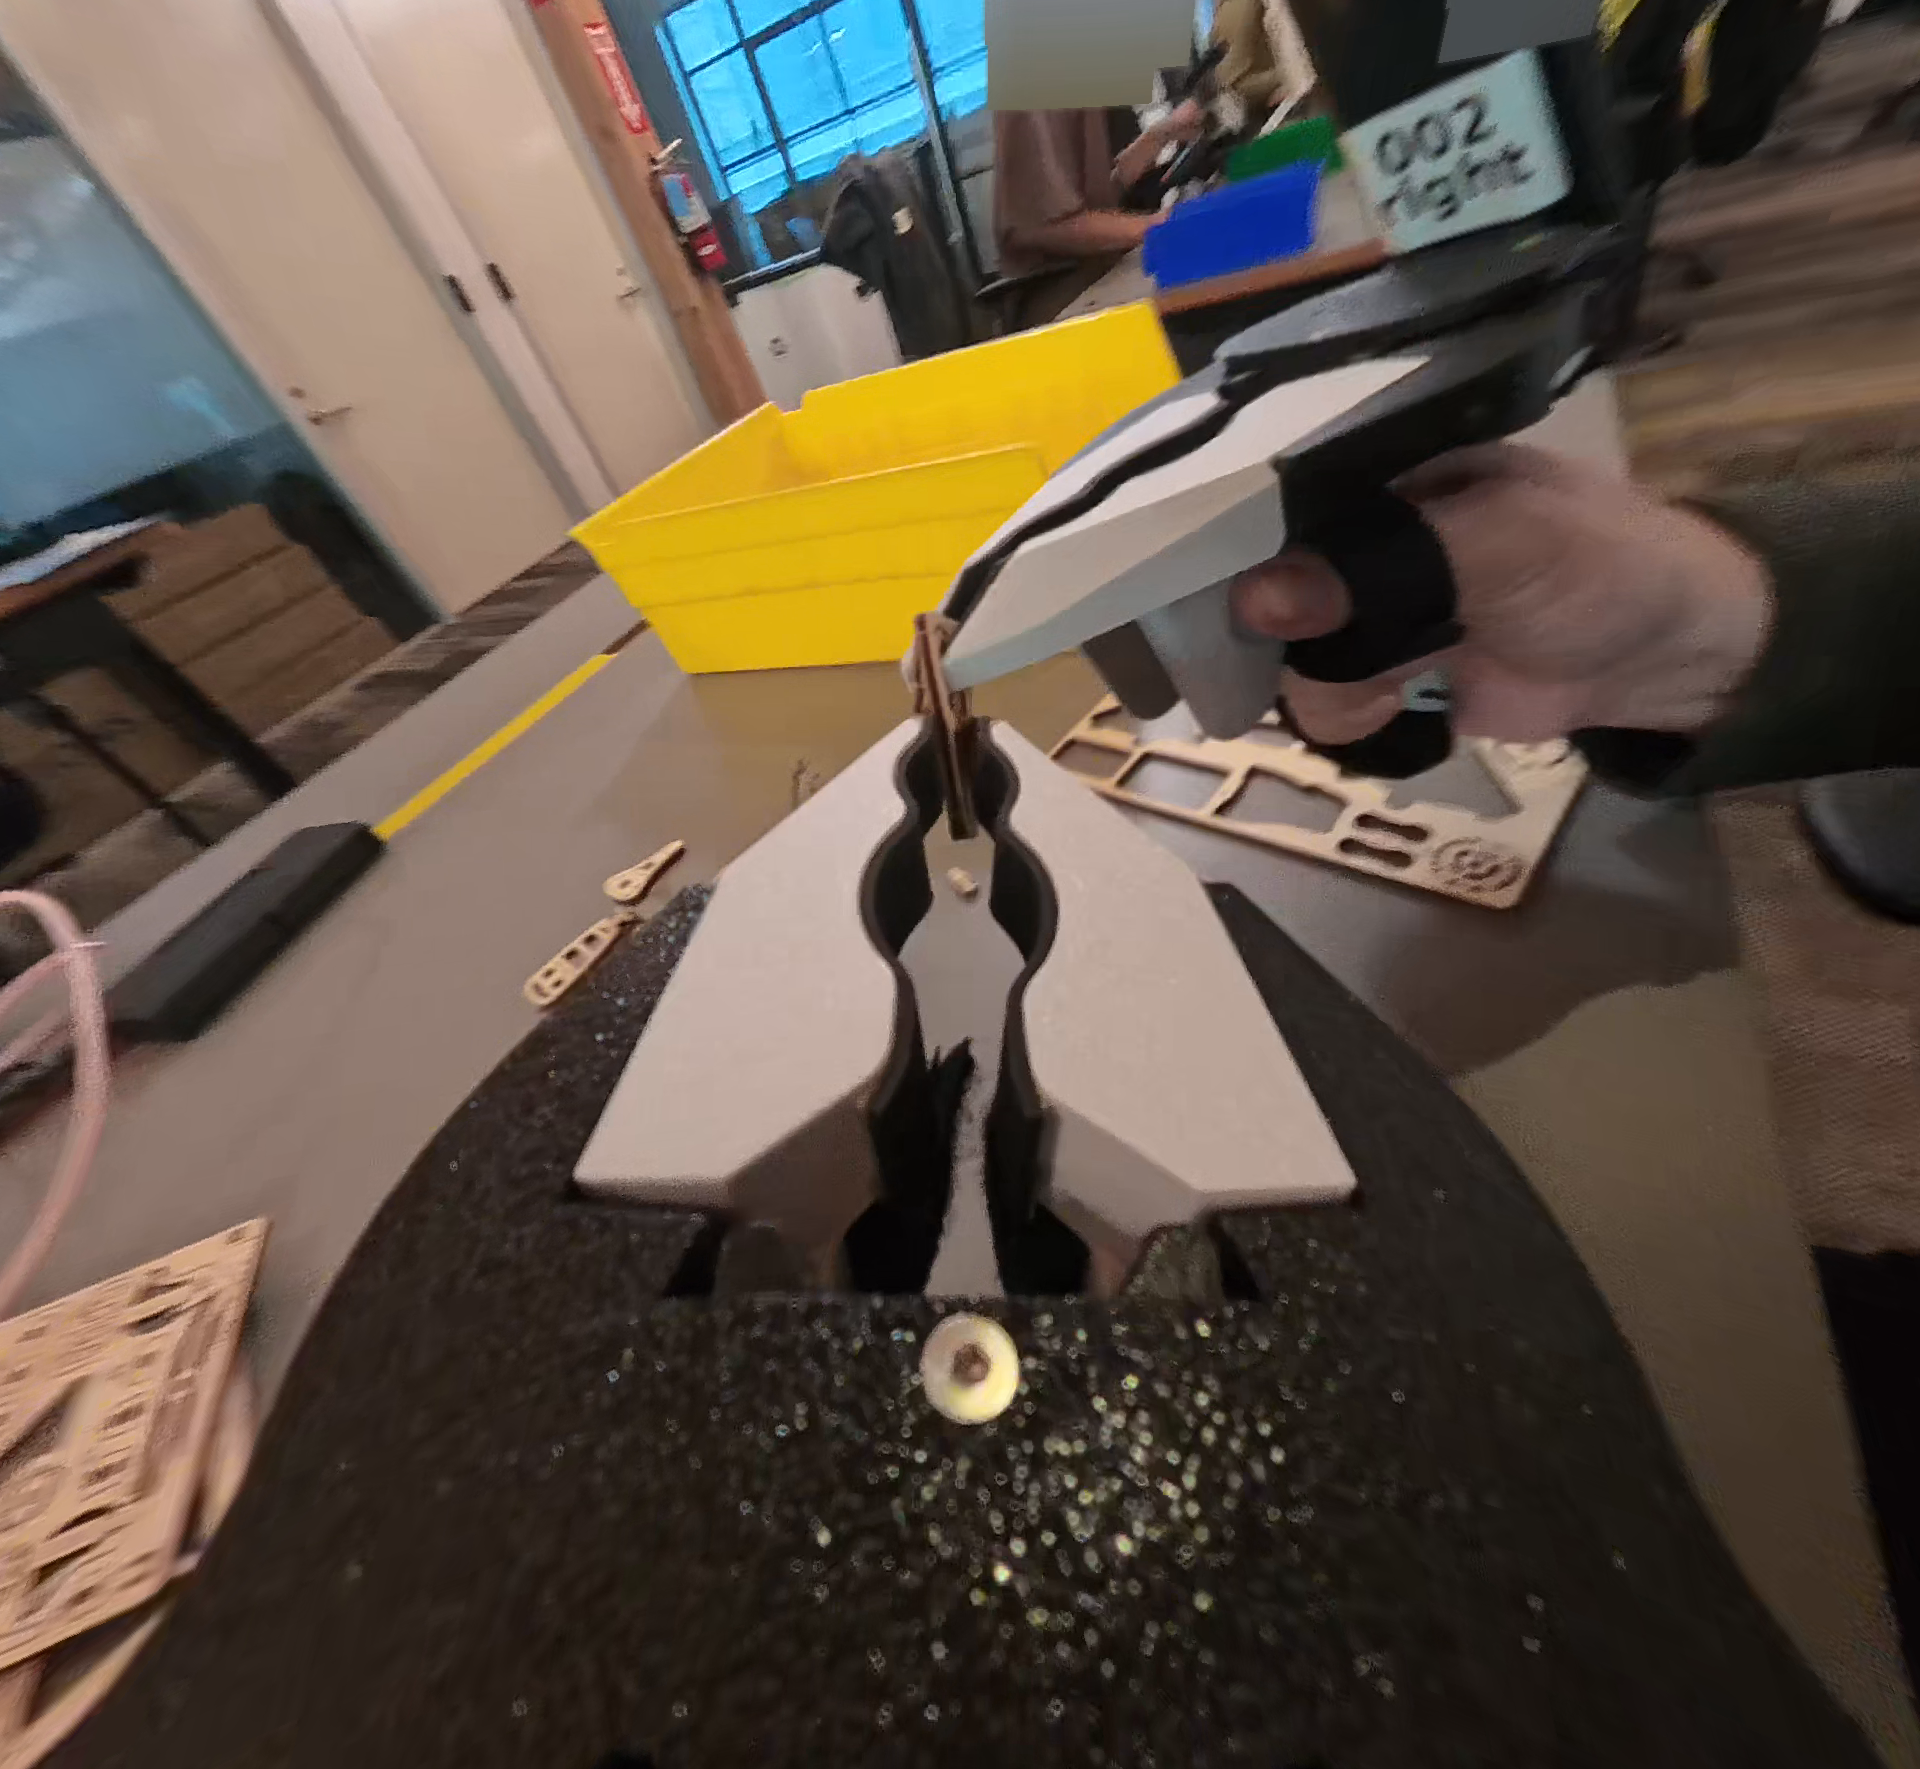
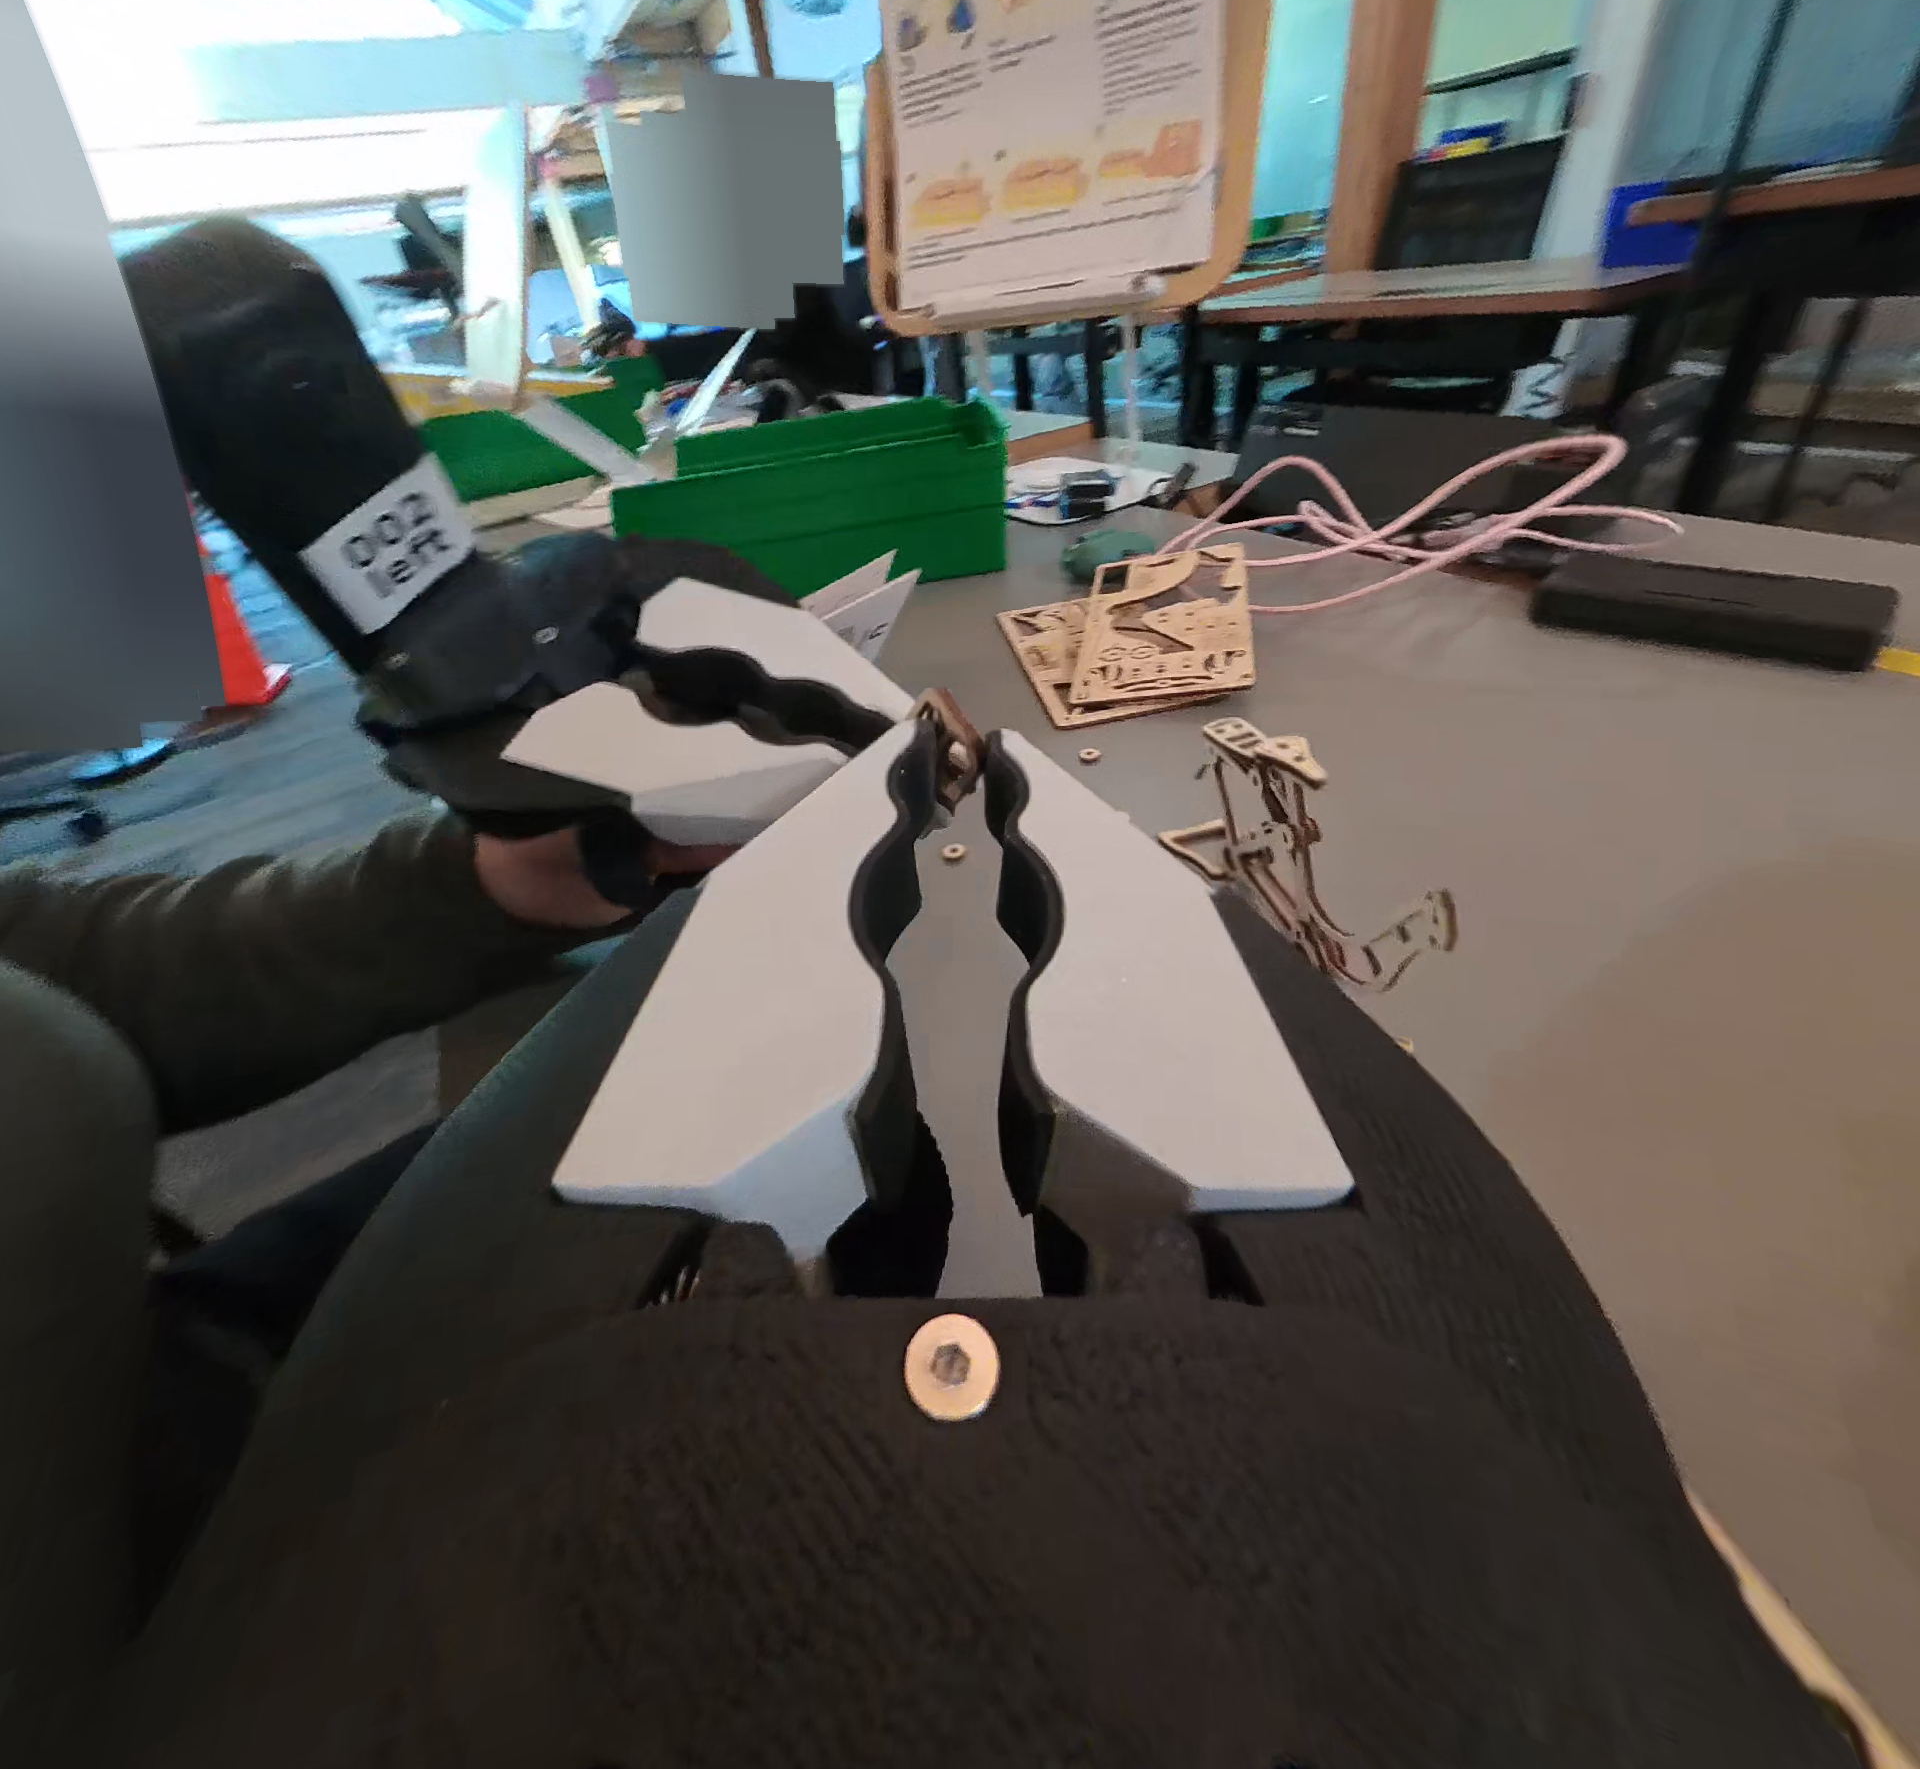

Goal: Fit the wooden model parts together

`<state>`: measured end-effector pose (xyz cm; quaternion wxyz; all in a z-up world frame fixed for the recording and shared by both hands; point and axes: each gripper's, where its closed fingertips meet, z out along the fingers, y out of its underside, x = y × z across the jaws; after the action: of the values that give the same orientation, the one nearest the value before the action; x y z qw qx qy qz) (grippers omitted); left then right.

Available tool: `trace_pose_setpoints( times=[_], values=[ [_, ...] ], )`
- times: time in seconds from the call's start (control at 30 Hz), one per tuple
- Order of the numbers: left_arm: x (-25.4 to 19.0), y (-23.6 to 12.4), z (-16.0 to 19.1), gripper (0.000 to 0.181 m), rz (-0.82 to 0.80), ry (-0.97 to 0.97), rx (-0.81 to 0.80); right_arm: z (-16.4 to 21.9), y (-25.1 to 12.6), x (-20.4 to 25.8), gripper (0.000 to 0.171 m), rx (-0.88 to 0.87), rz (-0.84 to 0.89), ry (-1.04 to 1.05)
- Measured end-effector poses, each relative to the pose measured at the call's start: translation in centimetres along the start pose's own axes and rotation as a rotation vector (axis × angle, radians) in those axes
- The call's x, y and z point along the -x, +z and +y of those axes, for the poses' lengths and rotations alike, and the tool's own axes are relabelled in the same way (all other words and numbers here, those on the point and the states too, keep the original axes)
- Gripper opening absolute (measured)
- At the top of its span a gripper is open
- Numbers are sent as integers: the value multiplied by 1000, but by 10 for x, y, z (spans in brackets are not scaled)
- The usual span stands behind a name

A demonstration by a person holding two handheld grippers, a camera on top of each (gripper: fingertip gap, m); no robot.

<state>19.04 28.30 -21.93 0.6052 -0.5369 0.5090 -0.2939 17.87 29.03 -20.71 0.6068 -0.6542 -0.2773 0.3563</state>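
Both my grippers, left (image 1: 951, 763) and right (image 2: 951, 753), pinch one thin wooden part (image 1: 951, 763); light, brittle, best held by its edges

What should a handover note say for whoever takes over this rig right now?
Left claw: shut on the small wooden piece, held above the table.
Right claw: shut on the same piece, tips meeting the left's.
On the table: partly built wooden model, stacked cut-out sheets, emptied sheet frame, loose parts, tiny rings.
Done: part of the model stands assembled.
Left: seat the held piece, then the loose parts.
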Motion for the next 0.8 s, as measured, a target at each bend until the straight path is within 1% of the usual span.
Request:
trace_pose_setpoints(
  times=[0.13, 0.27, 0.37, 0.47, 0.57, 0.7, 0.8],
  values=[
    [6, 6, 15, 3, -106, 200, 125, 10, 2, -10, 8, -49, 110, 73],
    [11, 5, 29, 5, -134, 340, 211, 21, 7, -13, 9, -25, 133, 78],
    [12, 0, 27, 1, -110, 345, 183, 21, 9, -10, 10, 12, 17, 84],
    [16, -3, 29, 1, -159, 570, 226, 20, 1, -11, 21, 68, -88, 92],
    [13, -2, 37, 1, -164, 730, 286, 16, -6, -5, 19, 128, -189, 118],
    [-1, 3, 43, 0, -141, 920, 325, 33, -6, 4, 13, 314, -208, -1],
    [-5, 5, 45, 0, -142, 1004, 340, 46, -5, 4, 10, 418, -193, -53]
  ],
)
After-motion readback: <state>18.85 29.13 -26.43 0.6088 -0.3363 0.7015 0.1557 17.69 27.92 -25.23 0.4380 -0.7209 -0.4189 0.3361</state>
